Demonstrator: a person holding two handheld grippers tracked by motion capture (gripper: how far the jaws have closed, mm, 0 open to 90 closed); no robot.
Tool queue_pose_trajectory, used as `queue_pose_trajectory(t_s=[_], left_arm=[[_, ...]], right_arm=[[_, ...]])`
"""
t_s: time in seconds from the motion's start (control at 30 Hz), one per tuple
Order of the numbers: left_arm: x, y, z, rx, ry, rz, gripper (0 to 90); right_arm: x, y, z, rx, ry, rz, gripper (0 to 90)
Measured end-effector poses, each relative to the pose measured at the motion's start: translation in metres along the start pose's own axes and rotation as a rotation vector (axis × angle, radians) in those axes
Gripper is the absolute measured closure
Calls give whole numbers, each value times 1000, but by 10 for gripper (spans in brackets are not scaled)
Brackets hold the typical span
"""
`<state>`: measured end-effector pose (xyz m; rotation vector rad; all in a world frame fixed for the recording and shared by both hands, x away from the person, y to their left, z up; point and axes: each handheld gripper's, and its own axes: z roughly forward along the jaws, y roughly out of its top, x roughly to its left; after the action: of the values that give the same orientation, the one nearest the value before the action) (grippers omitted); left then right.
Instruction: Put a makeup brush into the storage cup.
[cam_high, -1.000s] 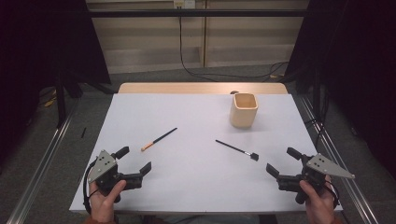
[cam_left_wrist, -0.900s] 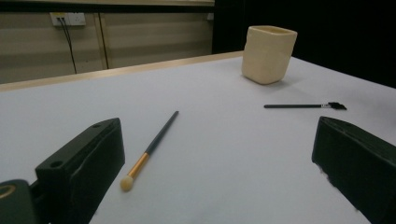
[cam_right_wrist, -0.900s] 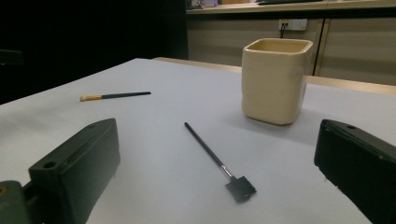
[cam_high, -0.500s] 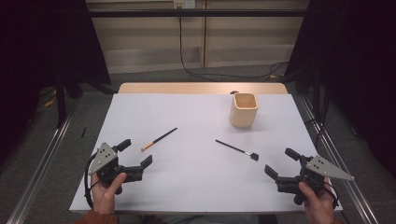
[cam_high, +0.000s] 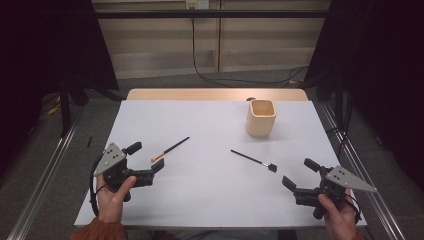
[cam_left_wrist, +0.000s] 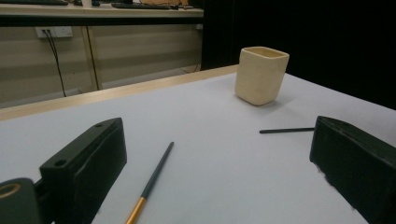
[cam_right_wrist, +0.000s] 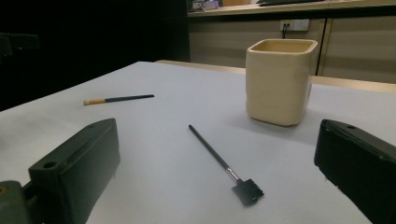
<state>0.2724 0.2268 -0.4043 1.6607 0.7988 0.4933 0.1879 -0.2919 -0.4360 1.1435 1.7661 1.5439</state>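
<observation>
A cream square cup (cam_high: 261, 117) stands upright at the back right of the white table (cam_high: 210, 200). A thin black brush with an orange end (cam_high: 170, 149) lies left of centre, just ahead of my left gripper (cam_high: 146, 156), which is open and holds nothing. In the left gripper view this brush (cam_left_wrist: 152, 179) lies between the two black jaws. A black flat-headed brush (cam_high: 254, 160) lies right of centre. My right gripper (cam_high: 298, 172) is open and empty, a short way to the right of the head of the flat brush (cam_right_wrist: 219, 161). The cup (cam_right_wrist: 279, 81) stands beyond.
A wooden strip (cam_high: 215, 94) runs along the table's far edge. Metal rails (cam_high: 40, 180) flank the table on both sides. Cables (cam_high: 235, 80) lie on the floor behind, and dark curtains hang at left and right.
My left gripper has moved forward, away from the person, closer to the orange-ended brush. The right gripper has barely shifted. Both brushes and the cup lie as before.
</observation>
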Motion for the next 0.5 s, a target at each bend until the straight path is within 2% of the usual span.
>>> queue_pose_trajectory(t_s=[0.07, 0.17, 0.37, 0.5], left_arm=[[2, 2, 2, 5, -5, -4, 38], [0, 7, 6, 14, -5, 29, 38], [2, 15, 14, 16, -11, 42, 37], [2, 21, 16, 18, -31, 16, 32]], right_arm=[[-1, 0, -1, -9, 2, 16, 0], [-2, 0, -2, -11, -6, 19, 0], [-1, 0, -1, -5, -2, 11, 0], [-1, -1, 1, 10, 3, 18, 0]])
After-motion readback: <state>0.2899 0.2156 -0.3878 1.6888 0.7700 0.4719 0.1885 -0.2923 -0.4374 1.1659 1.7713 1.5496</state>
